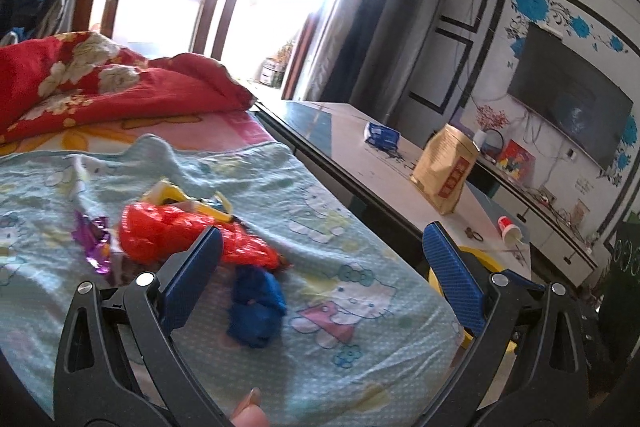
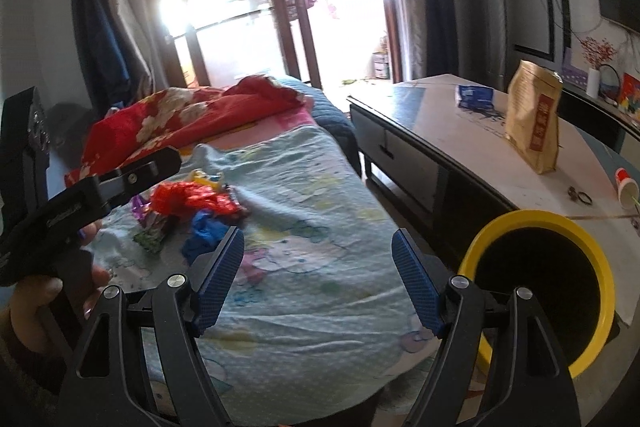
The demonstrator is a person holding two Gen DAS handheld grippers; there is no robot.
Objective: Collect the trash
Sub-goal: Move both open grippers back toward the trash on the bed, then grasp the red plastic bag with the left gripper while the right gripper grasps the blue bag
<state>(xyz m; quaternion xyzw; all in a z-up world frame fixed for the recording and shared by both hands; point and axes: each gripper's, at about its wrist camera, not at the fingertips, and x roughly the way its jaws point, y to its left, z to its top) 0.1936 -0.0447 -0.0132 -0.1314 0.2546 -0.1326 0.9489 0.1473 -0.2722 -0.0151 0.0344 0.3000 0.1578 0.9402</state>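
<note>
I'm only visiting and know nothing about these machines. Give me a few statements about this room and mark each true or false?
1. Both tools are wide open and hold nothing. True: the left tool and the right tool are each empty.
2. The blue crumpled wrapper is already in the bin. False: it lies on the light blue blanket, near the red wrapper.
3. The yellow-rimmed bin has a dark inside. True.
4. The gold paper bag lies flat on the bed. False: it stands upright on the low table.
5. A purple wrapper lies left of the red one. True.
</note>
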